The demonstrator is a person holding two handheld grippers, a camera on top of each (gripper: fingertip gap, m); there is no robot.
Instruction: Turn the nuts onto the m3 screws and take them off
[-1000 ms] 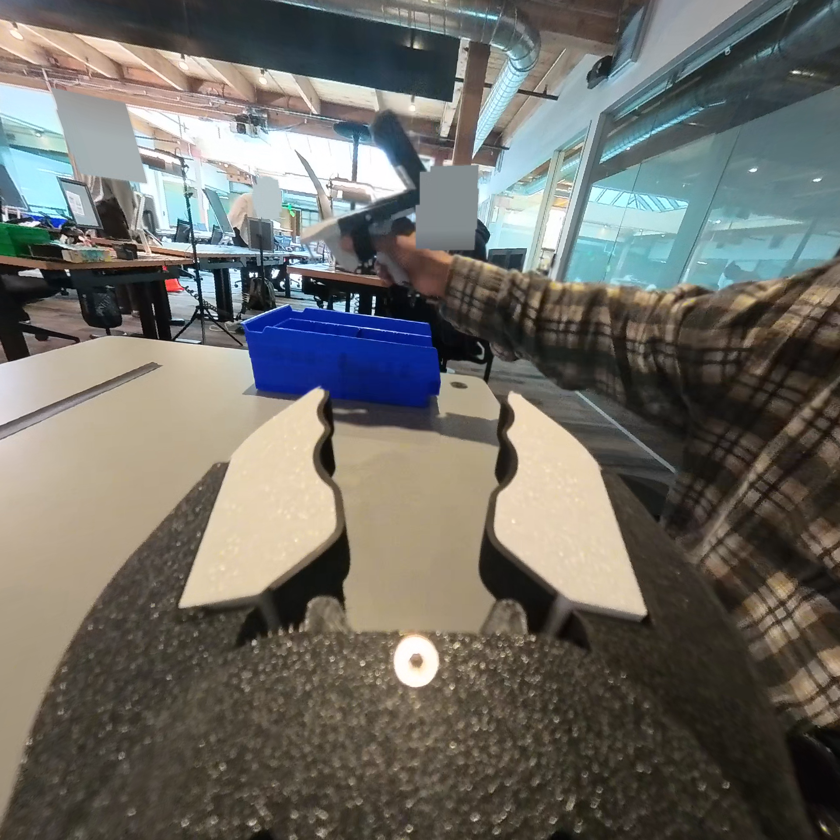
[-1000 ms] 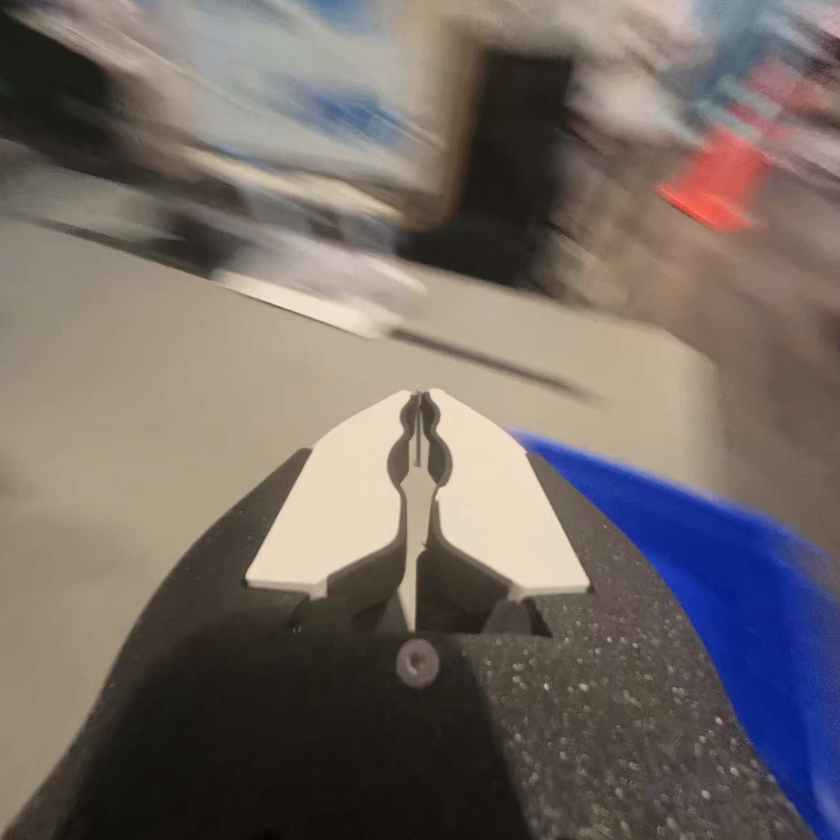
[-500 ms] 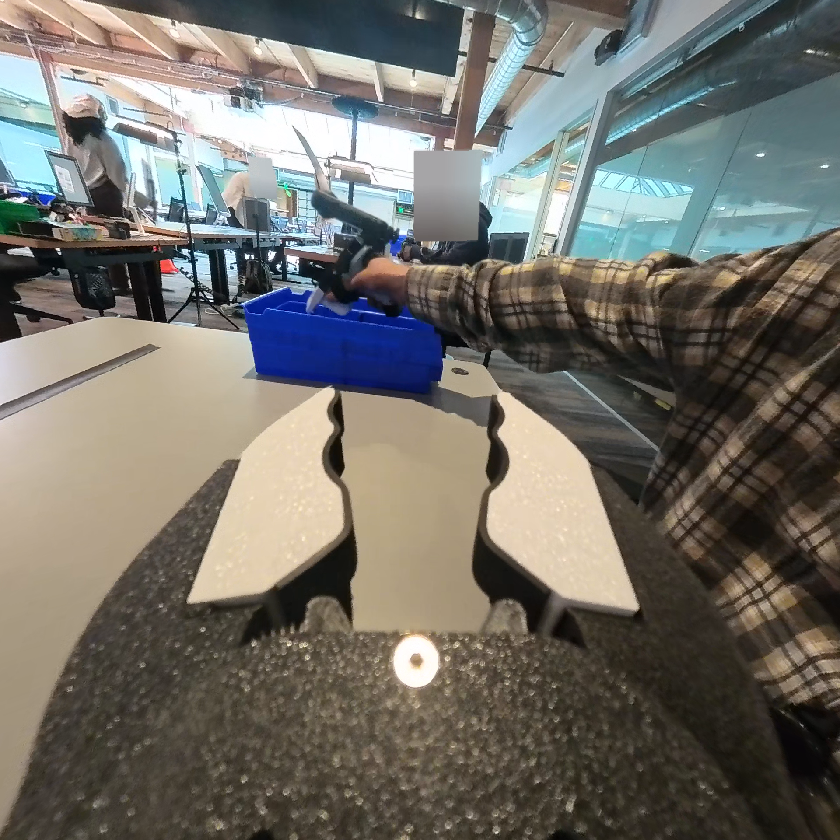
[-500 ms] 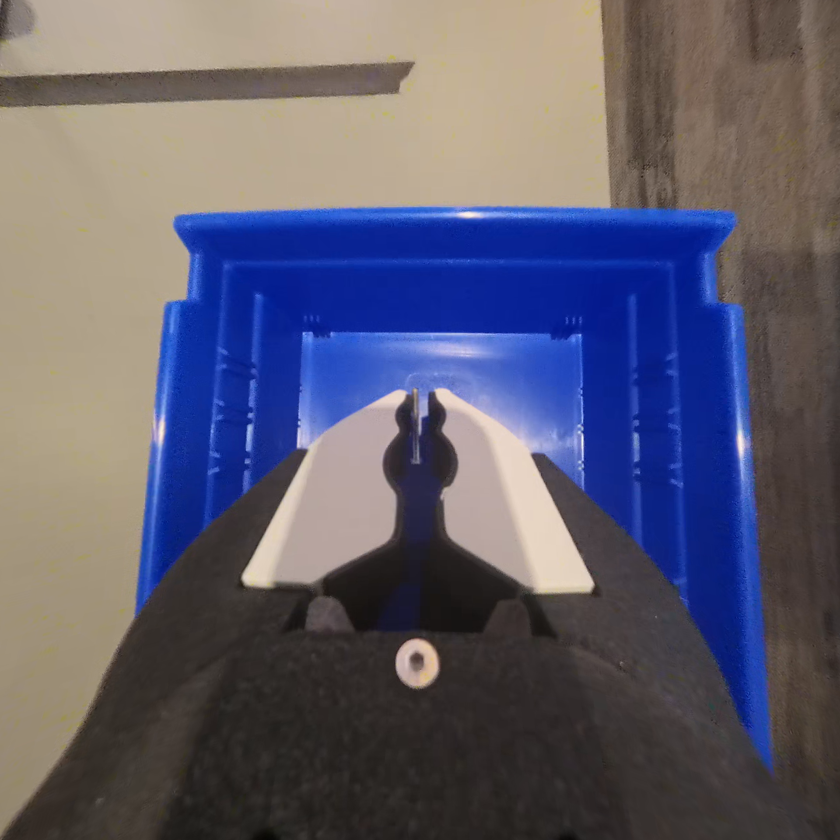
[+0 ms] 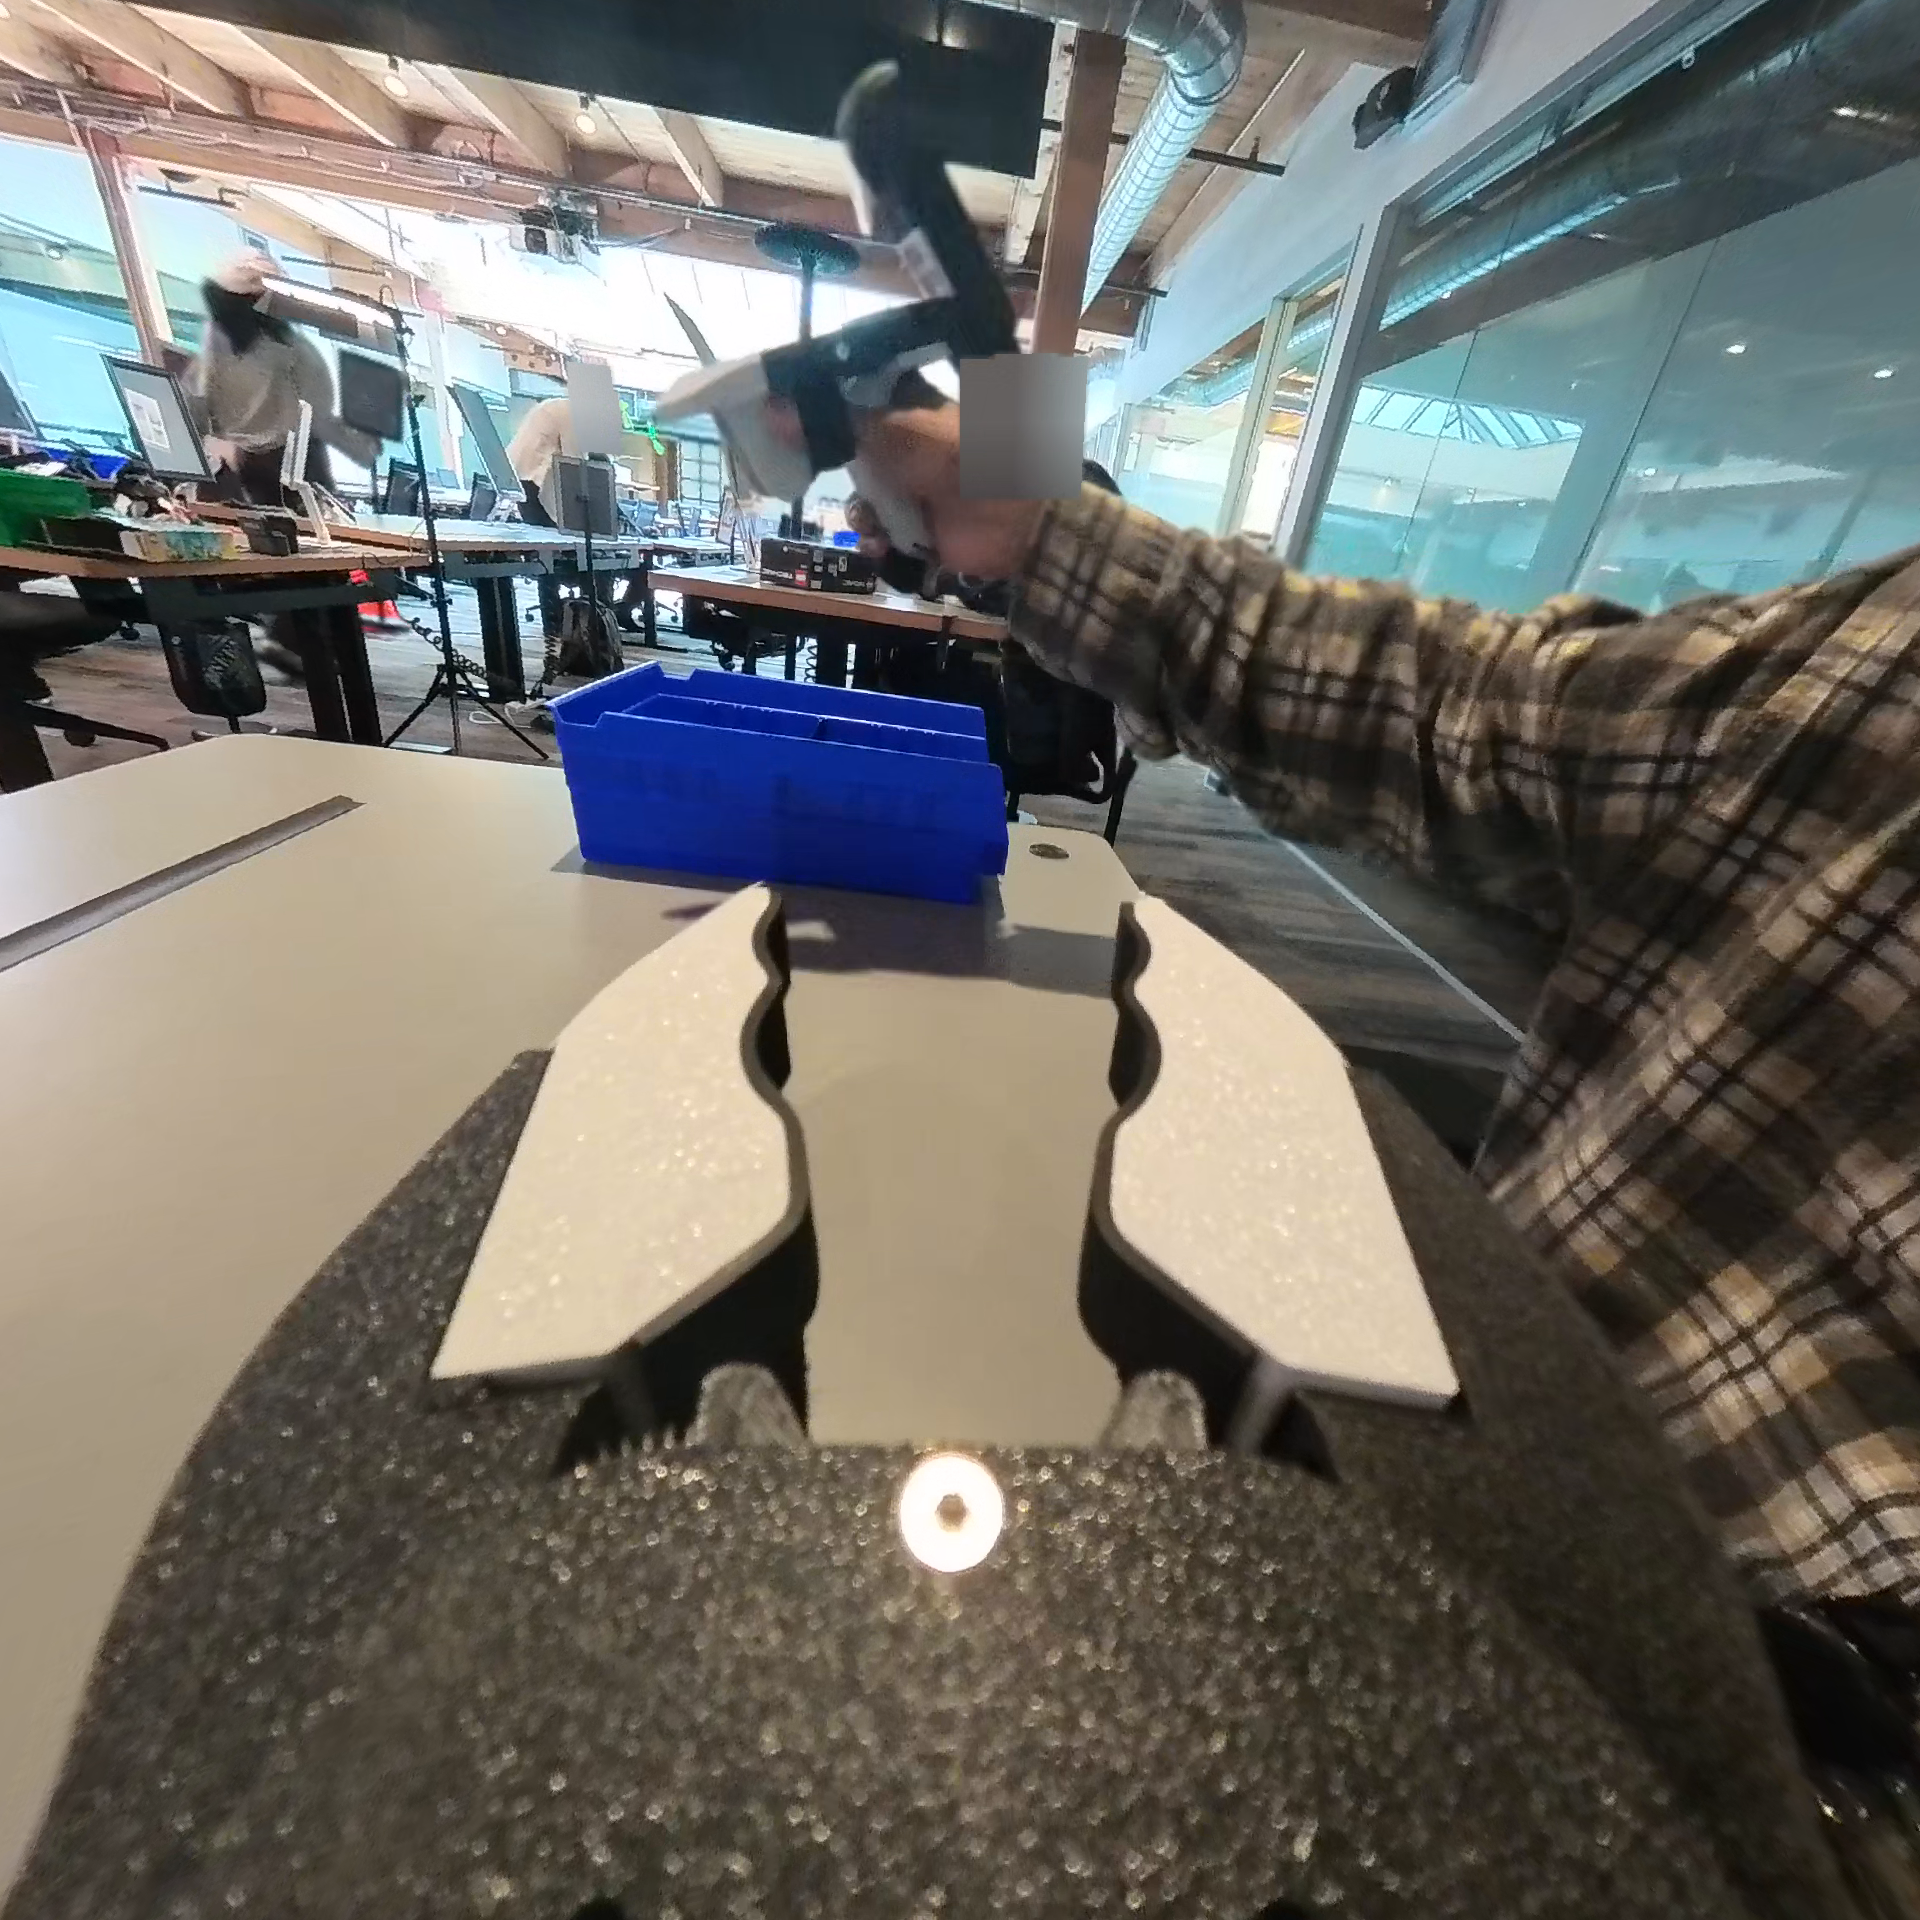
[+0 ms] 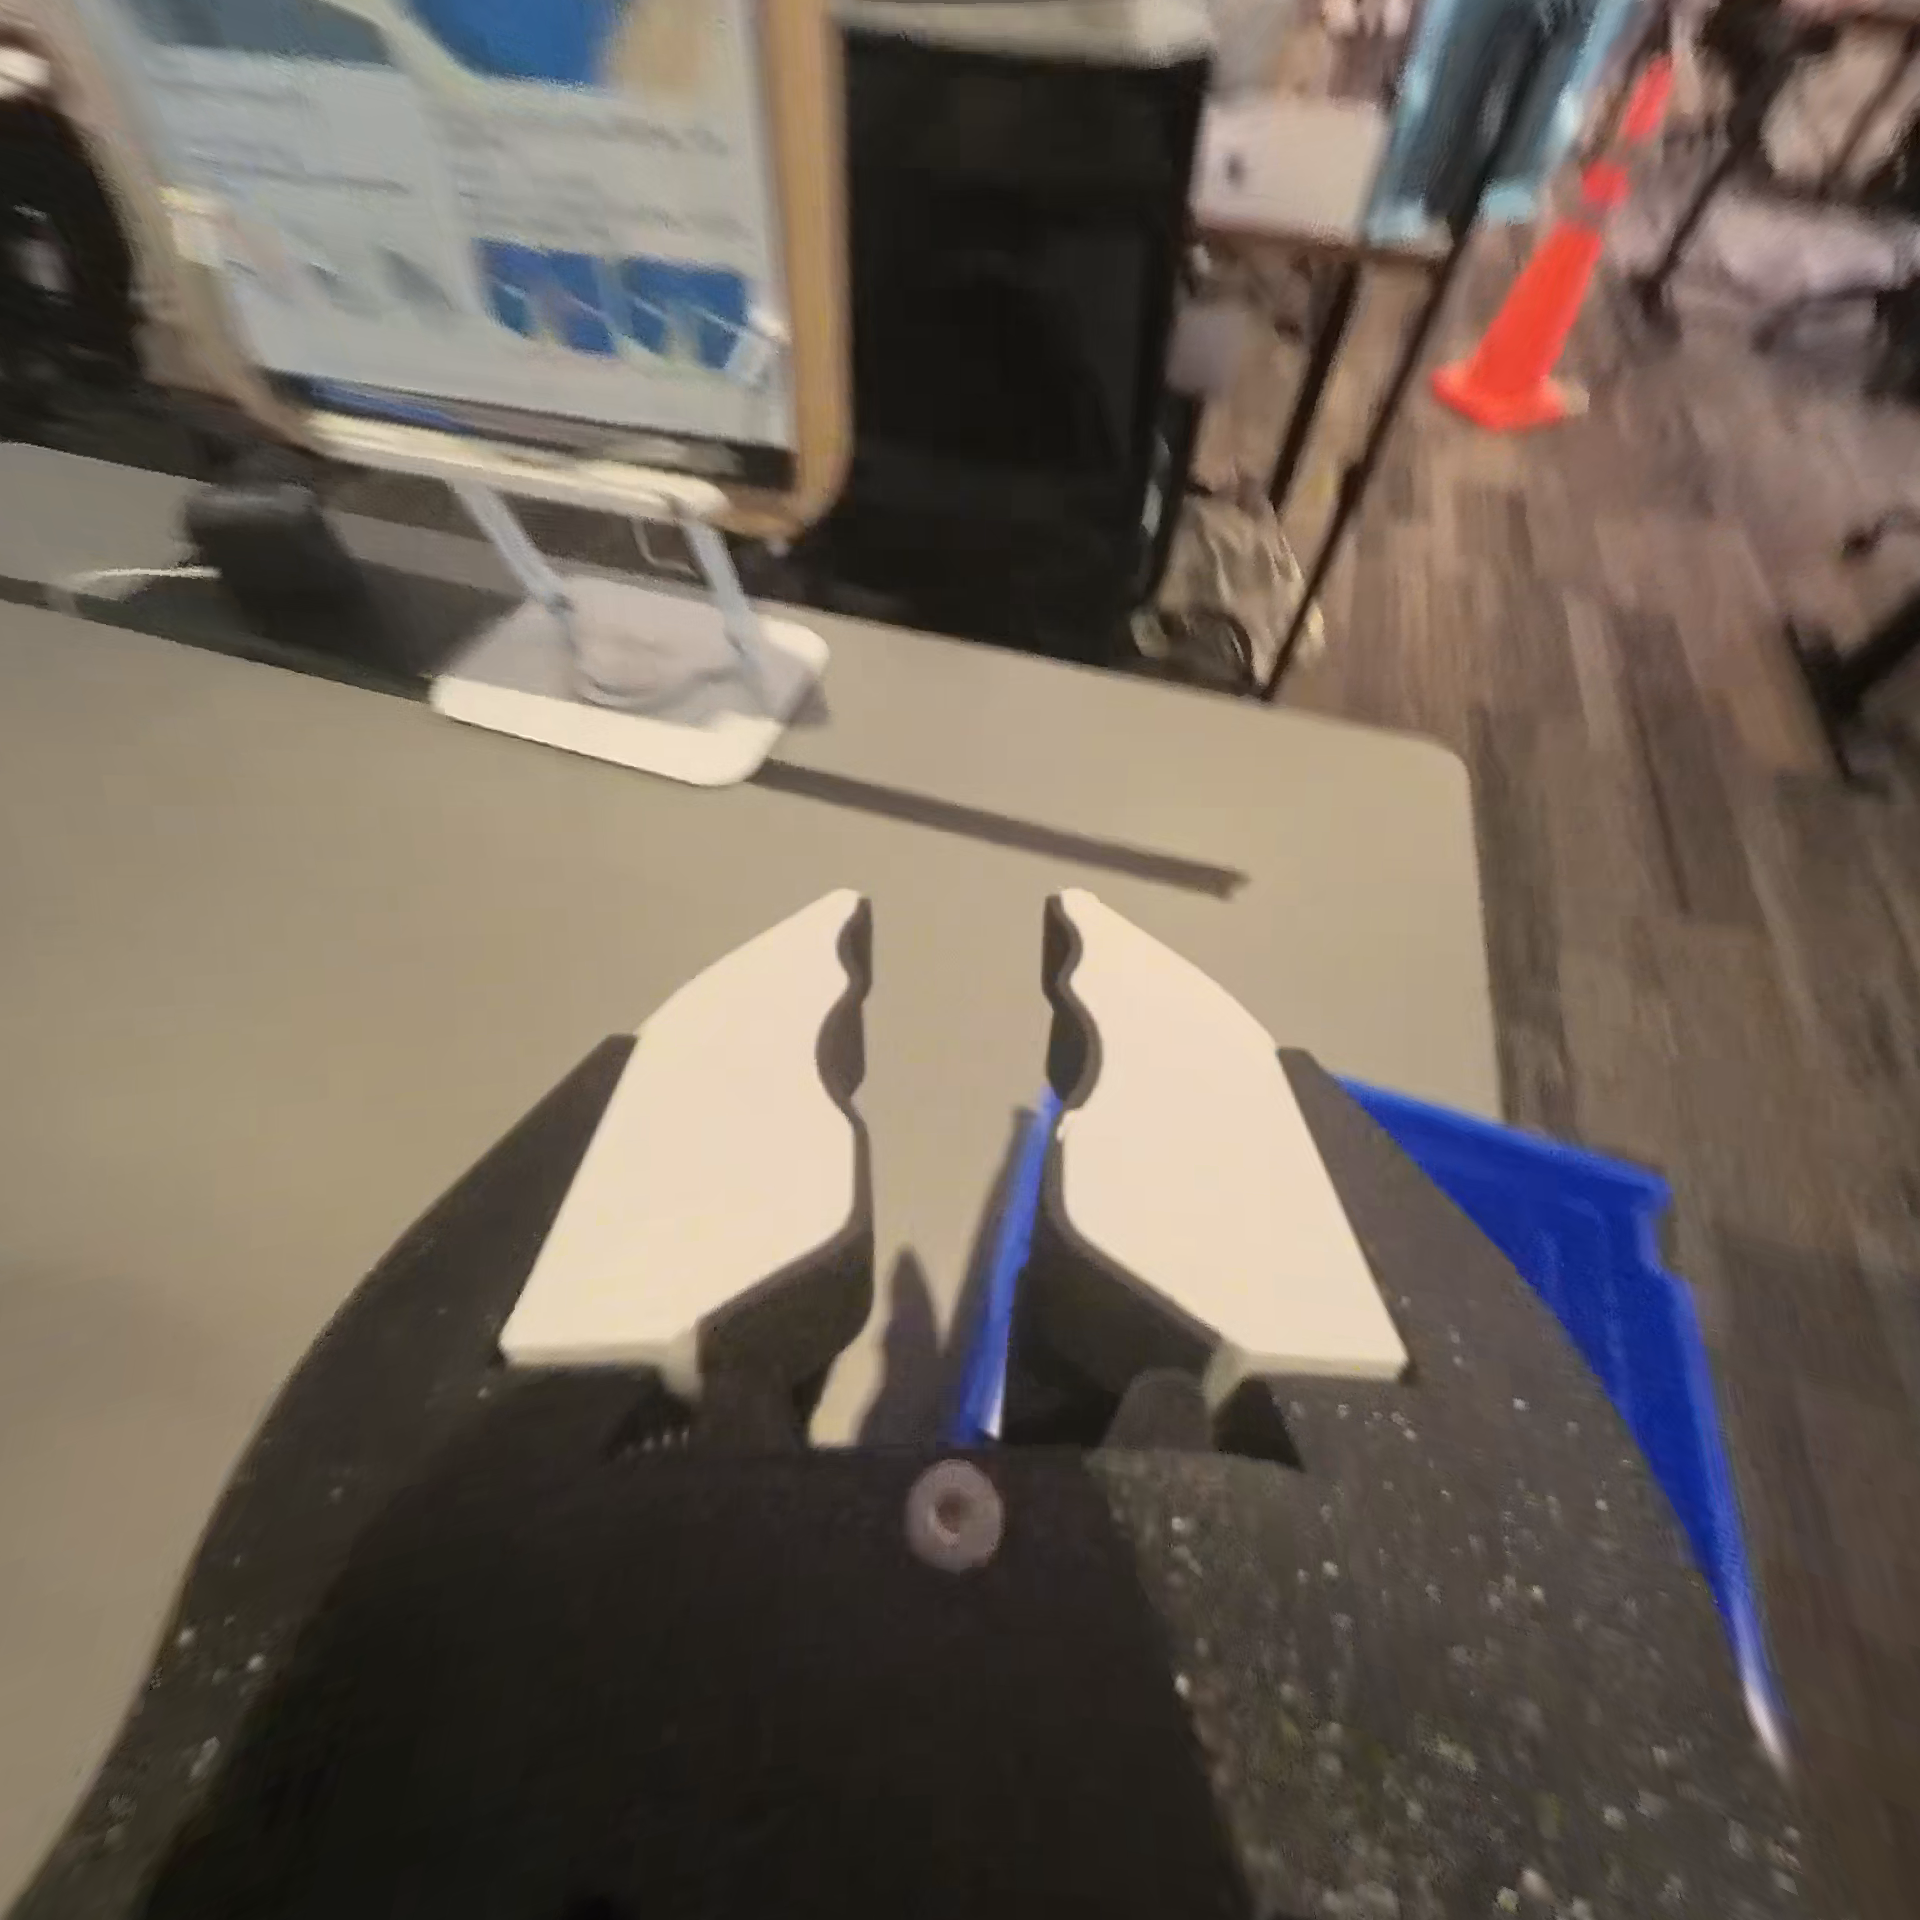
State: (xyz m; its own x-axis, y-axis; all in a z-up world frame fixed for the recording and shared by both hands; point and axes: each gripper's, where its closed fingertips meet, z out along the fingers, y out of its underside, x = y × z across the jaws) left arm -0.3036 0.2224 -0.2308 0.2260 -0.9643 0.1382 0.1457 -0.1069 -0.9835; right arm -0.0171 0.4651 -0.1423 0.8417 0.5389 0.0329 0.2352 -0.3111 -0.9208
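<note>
Both your tongs, left gripper point(image 5: 951, 940) and right gripper point(image 6: 956, 920), gape empty (jaws parted) over the grey table point(image 5: 260, 997), blue bin point(image 5: 779, 800) nearby.

Plaid sleeve point(image 5: 1507, 748); pale, seemingly grainy claw point(image 5: 951, 935).

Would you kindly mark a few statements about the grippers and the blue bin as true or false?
1. The left gripper is open. True.
2. The right gripper is shut on a screw. False: its jaws stand apart with nothing between them.
3. The blue bin sits on the table. True.
4. The right gripper is inside the bin. False: it is raised above it, in the left wrist view.
5. An orange cone stands on the floor. True.
</note>
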